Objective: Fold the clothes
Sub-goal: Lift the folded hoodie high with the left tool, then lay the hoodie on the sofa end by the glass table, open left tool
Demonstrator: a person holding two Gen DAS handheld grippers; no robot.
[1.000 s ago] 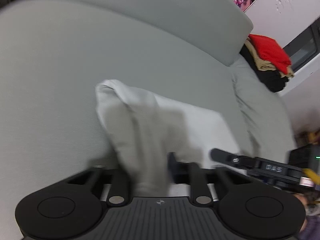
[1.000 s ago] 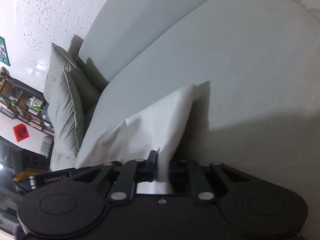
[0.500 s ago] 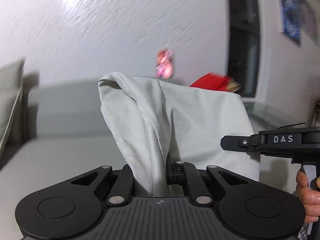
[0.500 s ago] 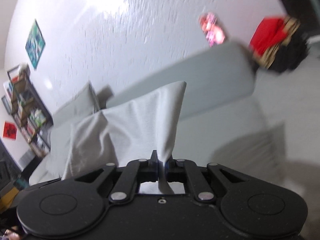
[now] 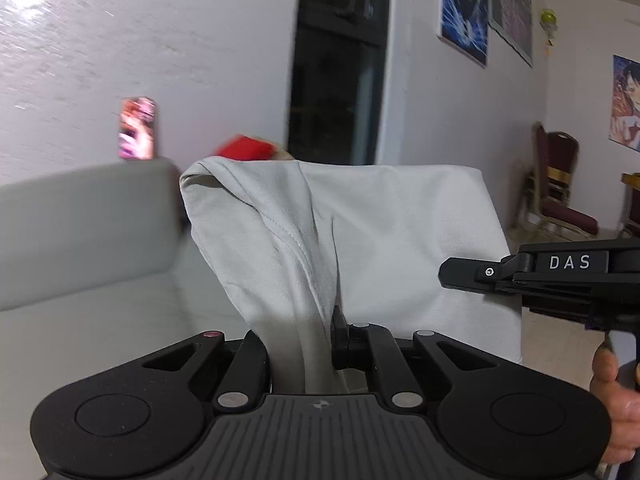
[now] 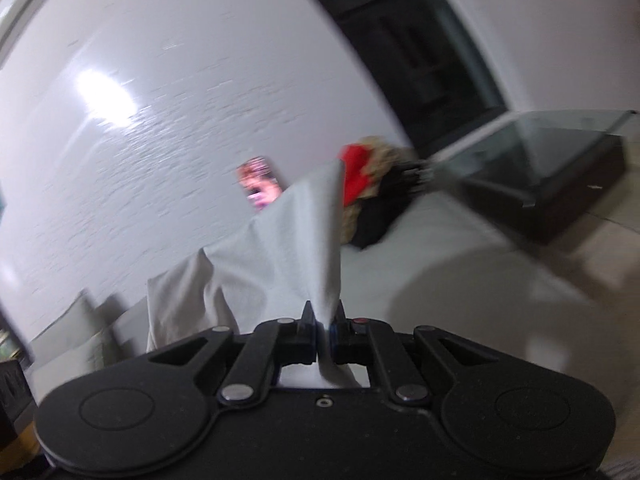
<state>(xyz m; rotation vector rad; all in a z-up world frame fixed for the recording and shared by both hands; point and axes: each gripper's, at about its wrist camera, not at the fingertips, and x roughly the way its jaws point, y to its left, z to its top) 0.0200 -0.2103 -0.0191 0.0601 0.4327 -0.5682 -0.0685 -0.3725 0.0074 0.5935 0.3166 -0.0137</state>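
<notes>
A pale grey folded garment (image 5: 360,232) hangs in the air above the grey sofa (image 5: 80,216), held by both grippers. My left gripper (image 5: 308,344) is shut on a bunched edge of it, the cloth running up between the fingers. My right gripper (image 6: 323,328) is shut on another corner of the same garment (image 6: 288,248), which rises to a point ahead of it. In the left wrist view the right gripper (image 5: 472,274) reaches in from the right edge, with a hand (image 5: 616,396) on its handle.
A pile of red, tan and black clothes (image 6: 372,192) lies at the sofa's far end, beside a dark glass-topped side table (image 6: 552,168). A dark window (image 5: 336,64) and wall pictures (image 5: 464,12) are behind. Chairs (image 5: 560,192) stand at the right.
Both grippers have lifted the garment off the sofa seat and swung it towards the sofa's end with the clothes pile. The cloth now hangs free between them.
</notes>
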